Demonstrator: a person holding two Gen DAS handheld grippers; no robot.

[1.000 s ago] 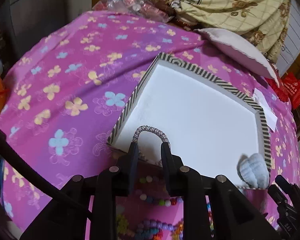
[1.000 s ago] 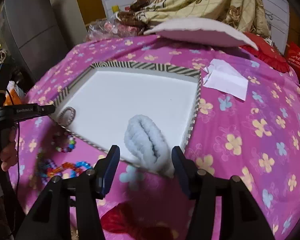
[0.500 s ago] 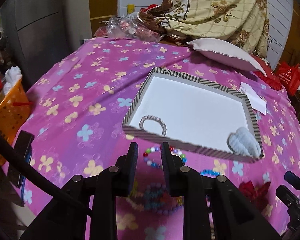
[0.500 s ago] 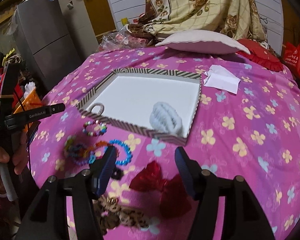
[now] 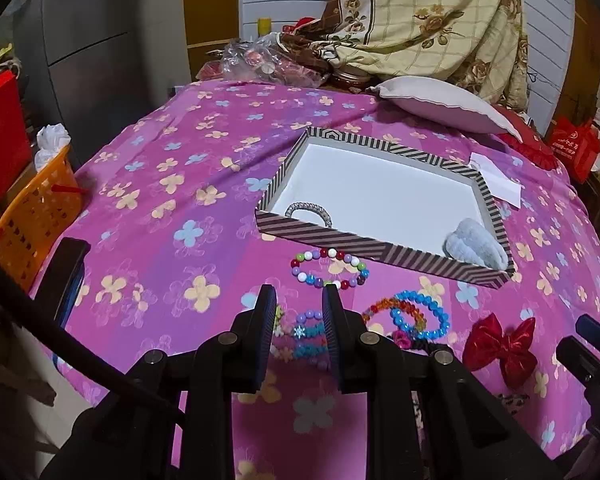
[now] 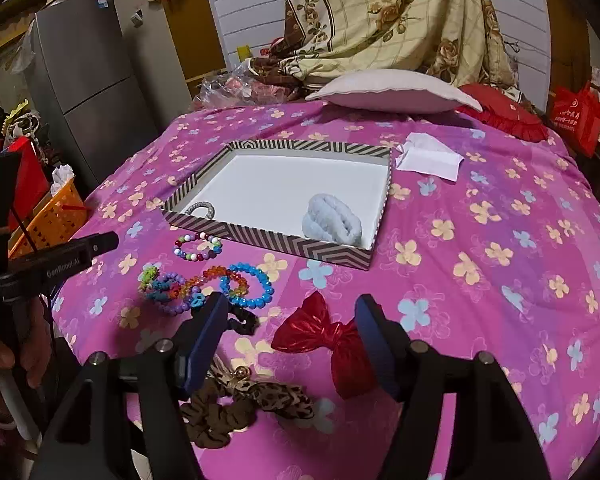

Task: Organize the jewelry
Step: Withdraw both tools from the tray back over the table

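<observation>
Both grippers are hanging empty above the near edge of the bed. Left gripper point(image 5: 298, 294) is showing a narrow gap between its fingers, nothing in it. Right gripper point(image 6: 290, 304) is sitting wide open, straddling the red bow point(image 6: 322, 334) from above, not touching as far as I can tell.

Nearest: leopard scrunchie point(image 6: 242, 402) is lying at the bed edge, half under the right gripper. Risk: a sloppy descent is going to nudge it off the bed.

Next out: bead bracelets point(image 6: 204, 282) are piled in a tangle, blue one point(image 6: 250, 284) overlapping the orange one. Risk: pinching one is likely dragging its neighbours along, or a bead is slipping out of the pads. The soft bedspread point(image 5: 160, 200) is also giving under pressure, so a pinch could be catching cloth.

Red bow's long axis is running left-right and slightly toward the near right corner in the right view; a grip across the centre knot looks safest.

The multicolour bracelet point(image 5: 328, 267) is lying alone just beside the striped tray point(image 5: 384, 252) front wall.

Far: inside the tray, silver bracelet point(image 5: 309, 212) is sitting in the near-left corner, fluffy blue scrunchie point(image 5: 474, 244) in the near-right corner, its long axis running front to back. Risk: the tray wall is catching a low carry.
</observation>
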